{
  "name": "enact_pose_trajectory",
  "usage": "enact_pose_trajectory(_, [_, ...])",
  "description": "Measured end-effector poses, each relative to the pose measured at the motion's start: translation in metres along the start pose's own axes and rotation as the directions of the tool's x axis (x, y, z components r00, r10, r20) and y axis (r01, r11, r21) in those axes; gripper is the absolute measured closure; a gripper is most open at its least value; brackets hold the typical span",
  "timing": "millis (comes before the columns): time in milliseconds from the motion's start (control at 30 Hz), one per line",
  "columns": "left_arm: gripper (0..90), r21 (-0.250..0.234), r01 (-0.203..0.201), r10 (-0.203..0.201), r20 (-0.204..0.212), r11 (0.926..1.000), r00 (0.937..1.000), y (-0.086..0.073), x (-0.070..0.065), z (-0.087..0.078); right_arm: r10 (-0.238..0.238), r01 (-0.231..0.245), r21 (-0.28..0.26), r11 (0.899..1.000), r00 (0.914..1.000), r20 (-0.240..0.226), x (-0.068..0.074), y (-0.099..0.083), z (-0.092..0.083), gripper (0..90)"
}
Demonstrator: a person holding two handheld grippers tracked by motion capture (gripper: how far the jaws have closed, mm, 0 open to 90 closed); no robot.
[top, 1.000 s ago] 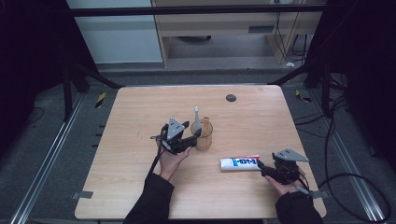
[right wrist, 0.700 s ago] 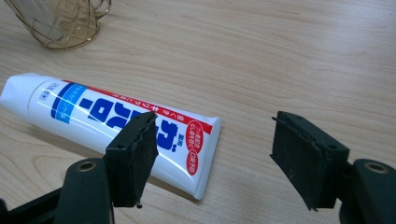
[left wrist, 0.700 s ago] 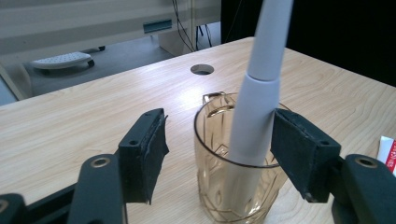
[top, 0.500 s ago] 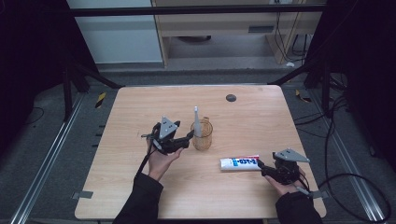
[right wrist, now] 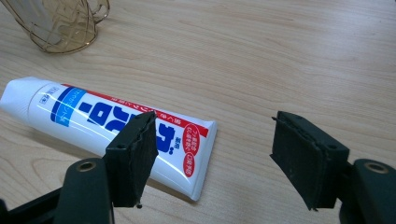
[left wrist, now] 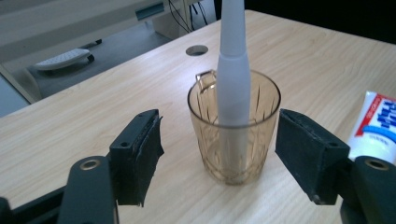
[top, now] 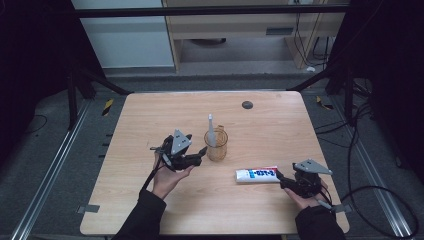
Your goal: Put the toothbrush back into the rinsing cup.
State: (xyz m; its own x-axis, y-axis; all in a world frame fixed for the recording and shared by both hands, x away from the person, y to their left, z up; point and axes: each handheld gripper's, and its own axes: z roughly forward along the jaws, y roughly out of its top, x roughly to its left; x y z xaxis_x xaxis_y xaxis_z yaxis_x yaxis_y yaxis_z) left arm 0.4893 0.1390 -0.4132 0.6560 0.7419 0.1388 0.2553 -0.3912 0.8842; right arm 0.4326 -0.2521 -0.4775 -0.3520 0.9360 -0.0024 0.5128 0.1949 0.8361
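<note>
Brown wood makes the top of the table in the high view. An amber cup stands near its middle, with a white toothbrush standing up in it. The left gripper sits just left of the cup, a little apart from it, held in the person's left hand. Its jaws have just been opening and nothing is between them. A white tube of toothpaste lies flat on the table, to the right of the cup and nearer the person. The right gripper is just past the far end of the tube from the cup, pointing at that end. A small dark hole sits in the table beyond the cup.

From the left gripper view, the cup stands upright on the wood with the toothbrush handle leaning inside it. The left gripper has its jaws spread wide, one on each side of the cup, and neither pad touches the glass. The tube lies to the right of the cup.

From the right gripper view, the tube lies flat below the cup. The right gripper has its jaws spread wide. One pad sits over the flat end of the tube, and the other is over bare wood. The pads pinch nothing.
</note>
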Motion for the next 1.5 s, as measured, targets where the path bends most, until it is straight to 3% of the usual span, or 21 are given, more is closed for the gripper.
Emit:
enact_pose_trajectory(233, [30.3, 0.038, -0.005, 0.005, -0.007, 0.9993, 1.0000, -0.016, 0.005, -0.018, 0.001, -0.001, 0.003, 1.000, 1.0000, -0.001, 0.000, 0.000, 0.000, 31.0])
enact_pose_trajectory(467, [30.5, 0.080, 0.044, -0.041, -0.040, 0.9958, 0.9984, -0.044, 0.015, -0.038, 0.004, -0.004, 0.006, 1.000, 0.9999, -0.011, 0.001, 0.001, 0.000, 31.2])
enact_pose_trajectory(800, [31.6, 0.094, 0.150, -0.142, -0.090, 0.9842, 0.9858, -0.080, 0.034, -0.071, 0.004, -0.004, 0.006, 1.000, 0.9999, -0.013, 0.000, 0.002, 0.002, 32.1])
enact_pose_trajectory(1167, [33.7, 0.135, 0.202, -0.182, -0.150, 0.9700, 0.9718, -0.105, 0.046, -0.093, 0.012, -0.012, 0.017, 1.000, 0.9994, -0.031, 0.000, 0.008, 0.007, 39.1])
enact_pose_trajectory(1500, [40.2, 0.170, 0.204, -0.175, -0.169, 0.9643, 0.9699, -0.115, 0.050, -0.102, -0.010, 0.013, 0.058, 0.998, 0.9990, -0.043, 0.003, 0.017, 0.022, 48.9])
